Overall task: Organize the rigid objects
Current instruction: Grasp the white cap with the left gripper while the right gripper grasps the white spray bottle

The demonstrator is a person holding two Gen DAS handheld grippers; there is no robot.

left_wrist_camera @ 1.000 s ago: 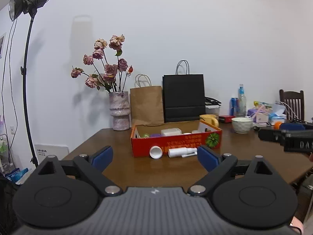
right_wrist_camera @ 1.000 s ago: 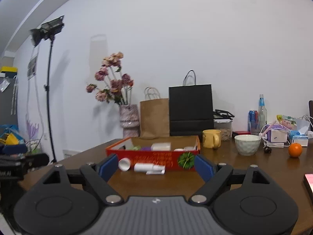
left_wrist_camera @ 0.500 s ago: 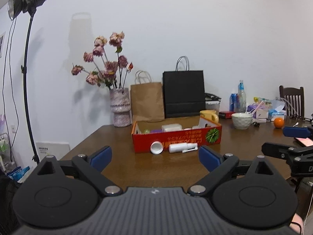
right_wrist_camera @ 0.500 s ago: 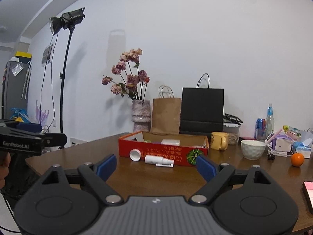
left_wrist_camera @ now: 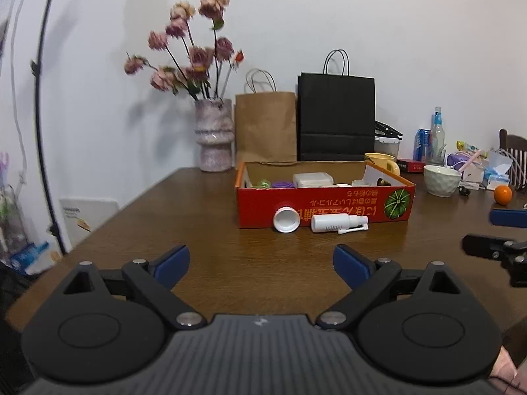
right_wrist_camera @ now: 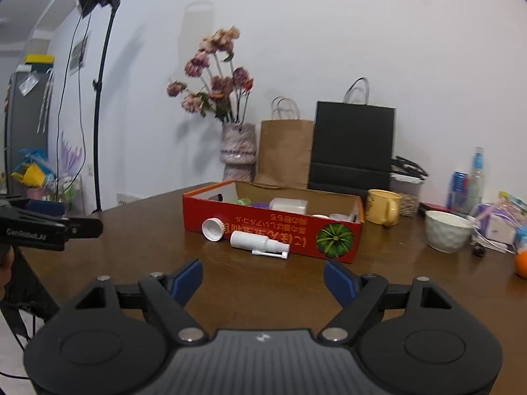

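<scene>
Right wrist: spray bottle (right_wrist_camera: pixel 255 243) lies ahead of the empty, spread hand-held gripper (right_wrist_camera: pixel 263 278).

Bare wooden table (left_wrist_camera: pixel 204 217) lies open from the near edge up to the red box (left_wrist_camera: pixel 324 205). White cap (left_wrist_camera: pixel 286 220) and white spray bottle (left_wrist_camera: pixel 337 223) lie against the box's front wall. Behind the box: vase (left_wrist_camera: pixel 214 135), brown bag (left_wrist_camera: pixel 265 126), black bag (left_wrist_camera: pixel 336 117). Right of it: yellow mug (right_wrist_camera: pixel 383 206), white bowl (right_wrist_camera: pixel 448 230), orange (left_wrist_camera: pixel 503 194), clutter.
</scene>
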